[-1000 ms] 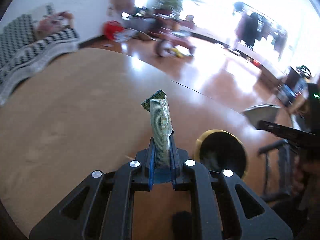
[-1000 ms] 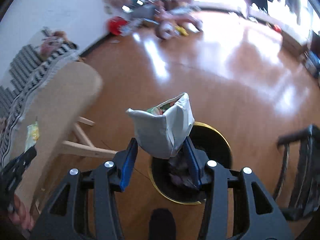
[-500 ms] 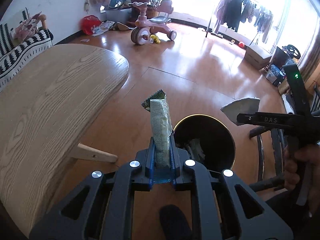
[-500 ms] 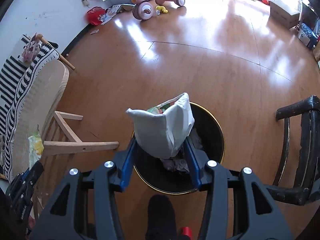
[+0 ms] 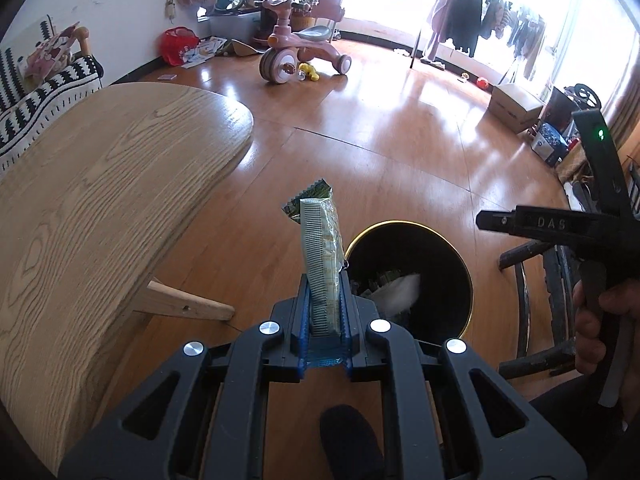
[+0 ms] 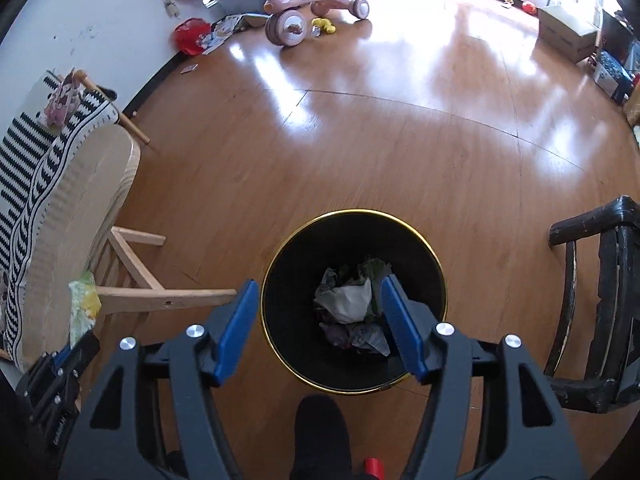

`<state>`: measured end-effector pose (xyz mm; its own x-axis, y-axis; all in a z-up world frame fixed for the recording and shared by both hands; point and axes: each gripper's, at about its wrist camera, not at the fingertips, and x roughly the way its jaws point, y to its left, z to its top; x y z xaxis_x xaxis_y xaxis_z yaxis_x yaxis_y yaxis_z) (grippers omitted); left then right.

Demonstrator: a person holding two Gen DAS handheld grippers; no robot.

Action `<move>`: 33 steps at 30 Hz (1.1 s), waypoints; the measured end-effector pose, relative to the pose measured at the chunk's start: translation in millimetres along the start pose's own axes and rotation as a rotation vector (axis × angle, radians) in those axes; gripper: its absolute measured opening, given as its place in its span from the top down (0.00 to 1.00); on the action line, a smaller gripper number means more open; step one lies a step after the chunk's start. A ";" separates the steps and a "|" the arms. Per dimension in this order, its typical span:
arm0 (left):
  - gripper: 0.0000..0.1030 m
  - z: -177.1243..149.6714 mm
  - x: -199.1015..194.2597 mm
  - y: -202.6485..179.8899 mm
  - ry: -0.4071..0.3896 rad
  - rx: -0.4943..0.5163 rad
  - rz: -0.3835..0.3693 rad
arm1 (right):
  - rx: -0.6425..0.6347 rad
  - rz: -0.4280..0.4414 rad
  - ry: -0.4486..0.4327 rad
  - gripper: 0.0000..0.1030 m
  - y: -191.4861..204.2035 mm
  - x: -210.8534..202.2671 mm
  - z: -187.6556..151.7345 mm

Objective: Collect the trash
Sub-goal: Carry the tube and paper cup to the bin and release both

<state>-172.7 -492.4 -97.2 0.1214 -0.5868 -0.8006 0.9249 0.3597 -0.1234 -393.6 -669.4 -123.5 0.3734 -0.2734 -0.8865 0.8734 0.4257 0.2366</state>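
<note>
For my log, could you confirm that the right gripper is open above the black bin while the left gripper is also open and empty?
Not quite: the left gripper is shut on a green snack wrapper, as the left wrist view shows. The right gripper is indeed open above the black bin.

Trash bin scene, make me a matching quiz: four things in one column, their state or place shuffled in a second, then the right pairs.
Things:
1. left tongs
2. right tongs
3. white wrapper
4. green snack packet

States:
A. lying inside the black bin
B. open and empty above the bin
C. pinched upright
D. shut on a packet

Pairs: 1-D, 2-B, 3-A, 4-C
</note>
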 end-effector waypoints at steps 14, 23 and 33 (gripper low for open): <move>0.89 -26.8 60.5 -51.9 0.122 0.105 -0.134 | 0.178 0.060 -0.135 0.30 -29.5 -30.5 8.1; 0.88 -26.8 119.2 -92.8 0.179 0.103 -0.219 | 0.228 0.072 -0.160 0.27 -38.9 -37.1 10.8; 0.37 -9.0 131.2 -108.5 0.137 0.070 -0.242 | 0.214 0.044 -0.228 0.22 -33.0 -49.2 10.6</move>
<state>-260.4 -601.9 -194.0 -0.1513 -0.5443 -0.8251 0.9442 0.1676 -0.2837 -437.5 -679.1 -83.5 0.4518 -0.4552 -0.7672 0.8917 0.2572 0.3726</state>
